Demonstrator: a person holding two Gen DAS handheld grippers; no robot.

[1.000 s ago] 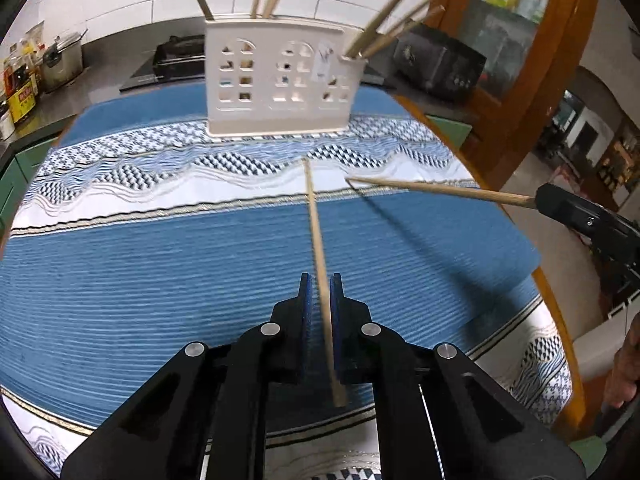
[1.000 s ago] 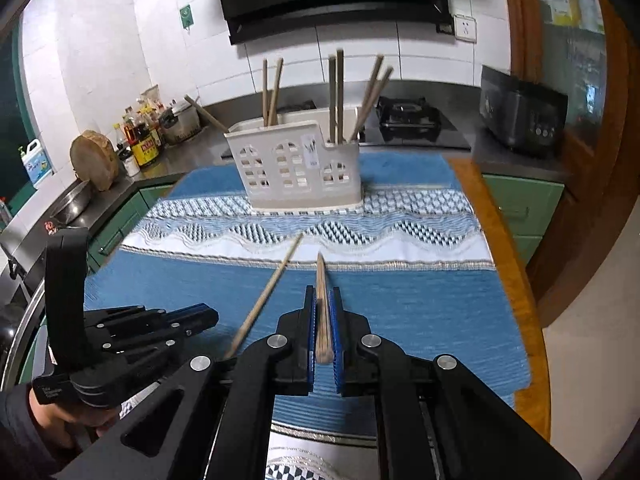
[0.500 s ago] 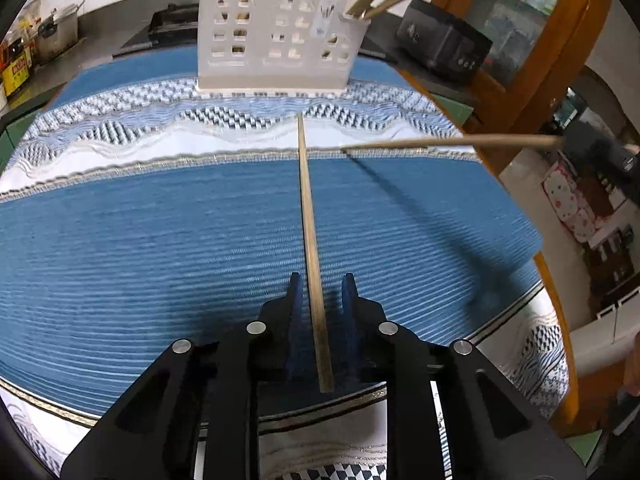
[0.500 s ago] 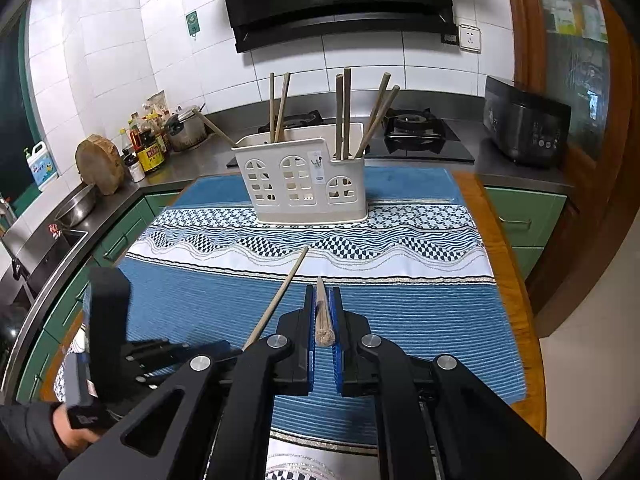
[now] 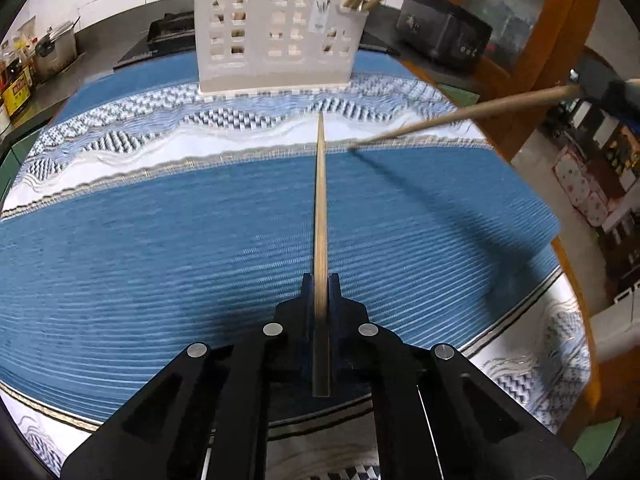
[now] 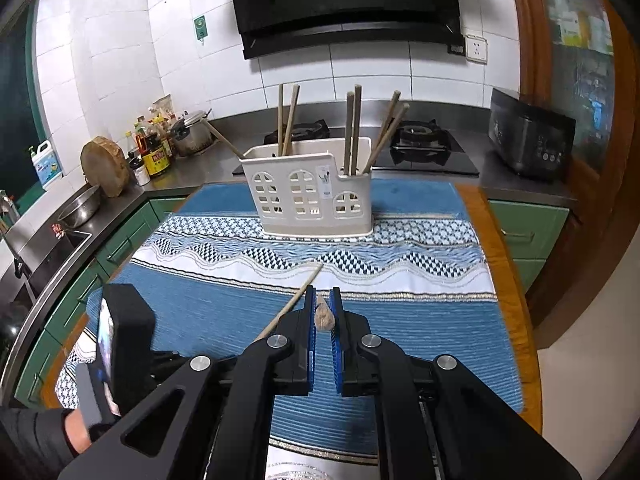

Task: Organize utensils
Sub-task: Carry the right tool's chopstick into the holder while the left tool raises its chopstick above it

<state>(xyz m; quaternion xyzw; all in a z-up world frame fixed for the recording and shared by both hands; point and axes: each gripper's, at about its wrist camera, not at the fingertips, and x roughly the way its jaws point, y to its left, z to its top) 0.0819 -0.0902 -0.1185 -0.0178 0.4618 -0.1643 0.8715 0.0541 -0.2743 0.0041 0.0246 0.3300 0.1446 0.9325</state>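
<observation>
Two chopsticks are now gripped, since your left tool (image 5: pixel 321 286) has just closed on one (image 5: pixel 320 216) while your right tool (image 6: pixel 323 304) is holding the other (image 6: pixel 322 314), both ready for the holder (image 6: pixel 308 196).

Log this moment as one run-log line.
step: carry chopsticks to holder | left gripper: shut on chopstick | right gripper: shut on second chopstick | white holder: upright, several chopsticks inside
</observation>
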